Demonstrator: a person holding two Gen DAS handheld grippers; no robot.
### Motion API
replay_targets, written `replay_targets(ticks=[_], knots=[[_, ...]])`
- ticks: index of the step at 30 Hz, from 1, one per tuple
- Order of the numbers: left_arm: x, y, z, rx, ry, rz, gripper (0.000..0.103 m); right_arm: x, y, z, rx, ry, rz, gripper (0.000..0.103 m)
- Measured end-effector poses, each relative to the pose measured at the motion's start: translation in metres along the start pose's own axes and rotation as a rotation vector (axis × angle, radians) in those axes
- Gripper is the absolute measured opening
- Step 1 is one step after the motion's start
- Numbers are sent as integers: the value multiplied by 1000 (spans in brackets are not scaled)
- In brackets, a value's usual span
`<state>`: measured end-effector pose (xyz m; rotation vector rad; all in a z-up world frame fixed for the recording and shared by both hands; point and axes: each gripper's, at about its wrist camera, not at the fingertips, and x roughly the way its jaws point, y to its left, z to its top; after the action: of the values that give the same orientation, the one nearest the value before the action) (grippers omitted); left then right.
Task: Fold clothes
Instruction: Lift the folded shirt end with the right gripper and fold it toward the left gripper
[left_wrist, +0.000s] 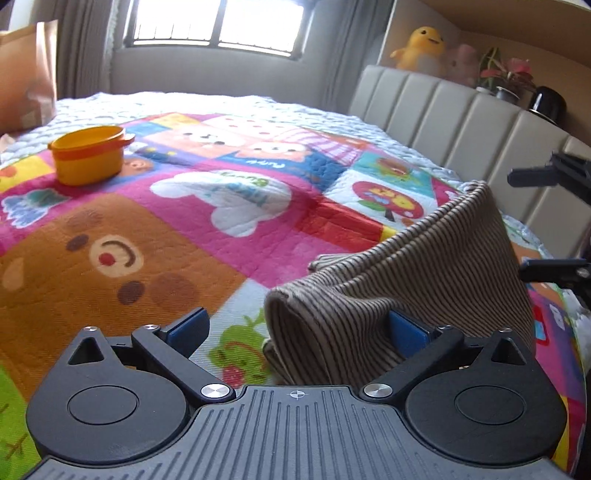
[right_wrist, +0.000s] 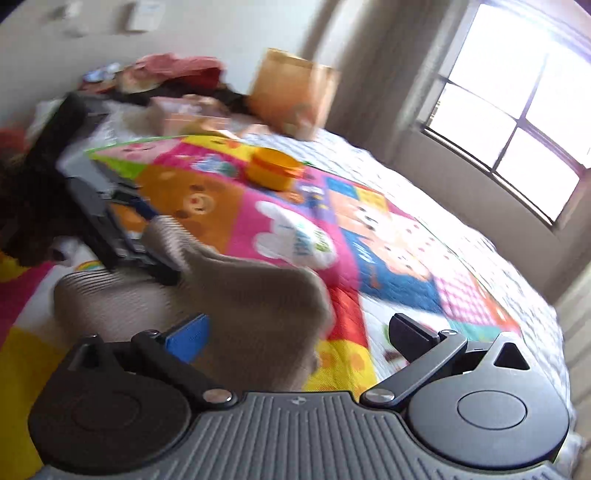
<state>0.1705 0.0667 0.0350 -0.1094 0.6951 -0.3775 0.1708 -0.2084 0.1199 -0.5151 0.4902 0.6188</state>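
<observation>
A beige garment with thin dark stripes (left_wrist: 417, 273) lies bunched and partly folded on the colourful cartoon quilt (left_wrist: 192, 218). My left gripper (left_wrist: 299, 328) is open, its jaws wide apart, with the garment's folded edge lying between them and against the right blue pad (left_wrist: 406, 332). My right gripper (right_wrist: 299, 332) is open too, with the garment (right_wrist: 251, 295) rising between its jaws; the view is blurred. The right gripper's black fingers (left_wrist: 546, 221) show at the right edge of the left wrist view. The left gripper (right_wrist: 122, 236) shows beyond the garment in the right wrist view.
An orange plastic pot (left_wrist: 88, 153) stands on the quilt at the far left, also in the right wrist view (right_wrist: 275, 168). A brown paper bag (right_wrist: 295, 92) and piled clothes (right_wrist: 177, 74) sit at the bed's far side. A padded headboard (left_wrist: 461, 118) with a yellow plush duck (left_wrist: 421, 46) bounds the right.
</observation>
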Motion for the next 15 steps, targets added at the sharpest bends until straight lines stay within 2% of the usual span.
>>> replay_targets(ticks=[3, 5, 7, 11, 15], knots=[[5, 2, -3, 13, 14, 13, 103, 33, -21, -16, 195, 52, -70, 103], [12, 6, -4, 8, 31, 25, 103, 56, -23, -32, 248, 102, -112, 103], [19, 12, -5, -10, 49, 25, 103, 64, -22, -48, 318, 98, -128, 103], [22, 14, -6, -12, 57, 15, 103, 61, -31, -57, 519, 111, -96, 103], [19, 14, -8, -12, 52, 13, 103, 29, -19, -74, 711, 104, -8, 103]])
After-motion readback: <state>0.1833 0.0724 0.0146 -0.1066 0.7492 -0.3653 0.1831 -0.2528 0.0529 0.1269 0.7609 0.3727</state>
